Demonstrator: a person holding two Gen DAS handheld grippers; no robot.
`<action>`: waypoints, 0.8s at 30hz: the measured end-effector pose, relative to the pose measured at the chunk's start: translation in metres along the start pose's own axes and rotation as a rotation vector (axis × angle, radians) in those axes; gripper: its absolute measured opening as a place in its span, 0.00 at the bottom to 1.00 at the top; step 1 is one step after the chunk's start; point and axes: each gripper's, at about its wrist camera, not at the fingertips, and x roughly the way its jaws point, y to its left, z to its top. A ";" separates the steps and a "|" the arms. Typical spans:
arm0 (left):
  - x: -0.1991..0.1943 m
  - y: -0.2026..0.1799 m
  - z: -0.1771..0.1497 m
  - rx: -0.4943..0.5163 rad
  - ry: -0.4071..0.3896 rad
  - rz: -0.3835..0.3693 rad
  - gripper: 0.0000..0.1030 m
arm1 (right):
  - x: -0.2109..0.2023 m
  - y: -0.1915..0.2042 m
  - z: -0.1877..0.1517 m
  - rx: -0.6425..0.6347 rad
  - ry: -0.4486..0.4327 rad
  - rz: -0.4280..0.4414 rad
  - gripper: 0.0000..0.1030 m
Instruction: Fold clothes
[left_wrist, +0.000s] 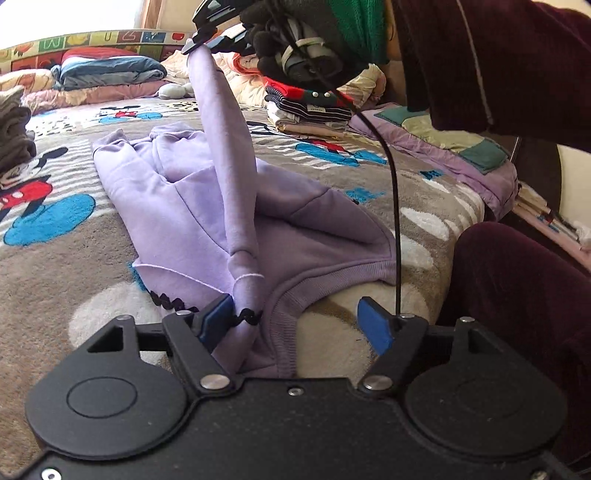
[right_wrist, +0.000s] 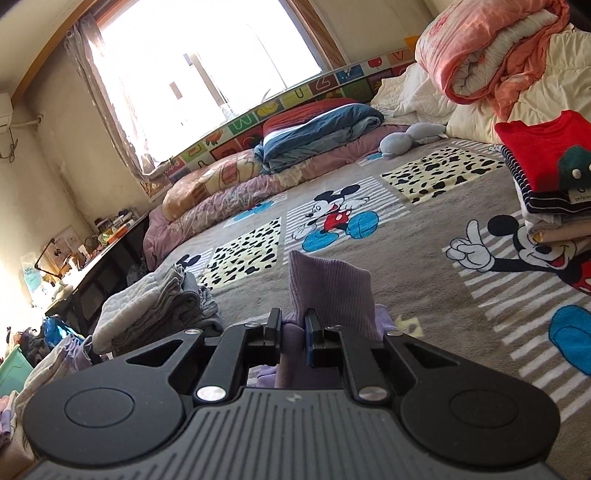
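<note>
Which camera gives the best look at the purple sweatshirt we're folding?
The left wrist view: the purple sweatshirt lies spread on the blanket, one sleeve lifted by the right gripper. The right wrist view shows only the ribbed cuff pinched between its fingers.

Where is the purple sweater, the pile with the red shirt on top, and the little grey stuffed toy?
purple sweater (left_wrist: 192, 206), left wrist view, on its flat body panel.
pile of folded clothes (right_wrist: 535, 162), right wrist view, on the red shirt on top.
grey stuffed toy (right_wrist: 402, 142), right wrist view, on its round body.
</note>
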 end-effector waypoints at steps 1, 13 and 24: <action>-0.001 0.005 0.001 -0.031 -0.002 -0.016 0.71 | 0.009 0.004 -0.001 -0.011 0.012 -0.010 0.14; -0.010 0.052 0.003 -0.389 -0.028 -0.203 0.71 | 0.088 0.032 -0.011 -0.090 0.103 -0.095 0.07; -0.015 0.048 0.008 -0.357 -0.020 -0.180 0.71 | 0.098 -0.010 -0.003 -0.181 0.265 0.021 0.41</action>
